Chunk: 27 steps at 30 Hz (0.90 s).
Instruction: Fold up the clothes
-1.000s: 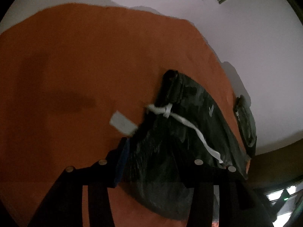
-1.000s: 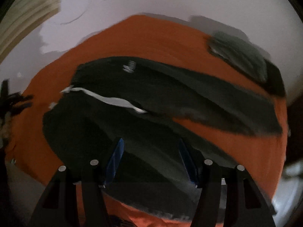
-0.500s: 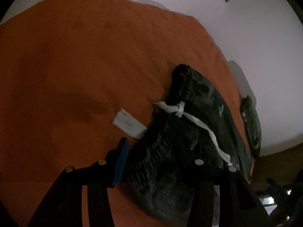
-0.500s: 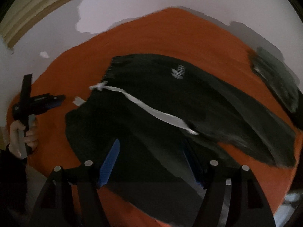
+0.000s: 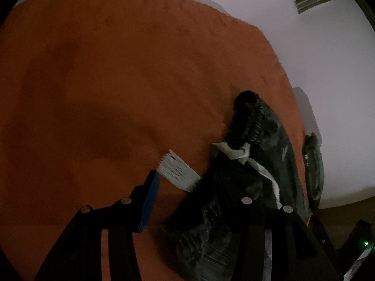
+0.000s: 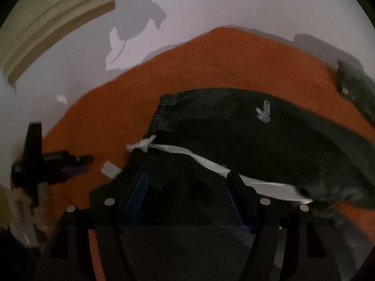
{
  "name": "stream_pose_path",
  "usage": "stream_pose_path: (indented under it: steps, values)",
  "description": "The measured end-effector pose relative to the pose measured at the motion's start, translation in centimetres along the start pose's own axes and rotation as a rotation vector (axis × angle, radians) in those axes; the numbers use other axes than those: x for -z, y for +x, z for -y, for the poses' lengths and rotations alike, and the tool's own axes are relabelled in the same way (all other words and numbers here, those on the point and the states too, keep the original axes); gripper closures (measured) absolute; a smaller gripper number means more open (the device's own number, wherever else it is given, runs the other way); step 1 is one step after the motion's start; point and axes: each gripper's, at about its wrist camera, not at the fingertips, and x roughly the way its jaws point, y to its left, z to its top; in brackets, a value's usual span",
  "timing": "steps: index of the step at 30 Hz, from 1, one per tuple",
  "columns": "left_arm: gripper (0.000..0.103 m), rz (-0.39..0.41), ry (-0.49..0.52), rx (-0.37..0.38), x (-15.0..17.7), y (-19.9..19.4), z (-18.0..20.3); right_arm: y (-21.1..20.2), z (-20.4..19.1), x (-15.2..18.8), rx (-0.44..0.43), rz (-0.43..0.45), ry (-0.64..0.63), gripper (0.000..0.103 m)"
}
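Observation:
Black shorts (image 6: 246,140) lie spread on an orange blanket (image 5: 117,82), with a white drawstring (image 6: 199,159) across them and a white label (image 5: 178,171) at the waistband. My left gripper (image 5: 192,187) hovers low at the waistband edge, near the label. Its blue left pad (image 5: 150,196) is clear of the cloth and its right finger is lost against the black fabric. My right gripper (image 6: 187,196) stands open just above the shorts' near part, both blue pads bare, the drawstring passing by its right finger. In the right wrist view the left gripper (image 6: 84,164) shows at far left in a person's hand (image 6: 21,201).
A second dark grey-green garment (image 6: 354,89) lies bunched at the blanket's right edge, also seen as the dark garment (image 5: 314,164) in the left wrist view. A white sheet (image 6: 211,4) surrounds the blanket. A striped beige cushion (image 6: 46,18) sits at the far left.
The left gripper sank closer to the waistband and label. The right gripper swept left over the shorts, its jaws widened a little, and the left gripper came into its view.

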Motion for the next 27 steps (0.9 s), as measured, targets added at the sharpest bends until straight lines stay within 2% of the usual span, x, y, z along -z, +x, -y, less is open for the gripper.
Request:
stream_pose_path:
  steps: [4, 8, 12, 15, 21, 22, 24, 25, 27]
  values:
    - [0.053, -0.003, -0.011, 0.0, -0.5, 0.5, -0.8, 1.8, -0.1, 0.2, 0.039, -0.008, 0.021, 0.034]
    - [0.053, 0.019, -0.042, -0.004, -1.1, 0.6, -1.6, 3.6, 0.0, -0.3, 0.121, -0.043, -0.017, 0.034]
    - [0.053, 0.027, -0.068, 0.001, -1.3, 0.8, -2.0, 6.0, -0.8, -0.5, 0.141, -0.102, -0.059, 0.034]
    - [0.053, 0.019, -0.063, 0.0, -1.3, 0.9, -2.0, 7.9, -2.7, -0.6, 0.137, -0.122, -0.128, 0.034]
    - [0.053, -0.013, -0.049, -0.015, -1.2, 1.3, -2.2, 13.0, -6.2, -1.3, 0.278, -0.165, -0.356, 0.034]
    - [0.053, -0.014, -0.052, -0.017, -1.2, 1.4, -2.3, 13.4, -6.1, -1.5, 0.293, -0.158, -0.36, 0.037]
    - [0.053, -0.009, -0.065, -0.017, -1.3, 1.2, -2.5, 13.2, -5.2, -2.1, 0.333, -0.145, -0.318, 0.051]
    - [0.053, -0.003, -0.07, -0.014, -1.4, 1.1, -2.6, 13.1, -4.7, -2.4, 0.354, -0.14, -0.293, 0.062]
    - [0.053, 0.009, -0.081, -0.008, -1.6, 0.8, -2.8, 12.4, -3.3, -2.9, 0.378, -0.134, -0.211, 0.062]
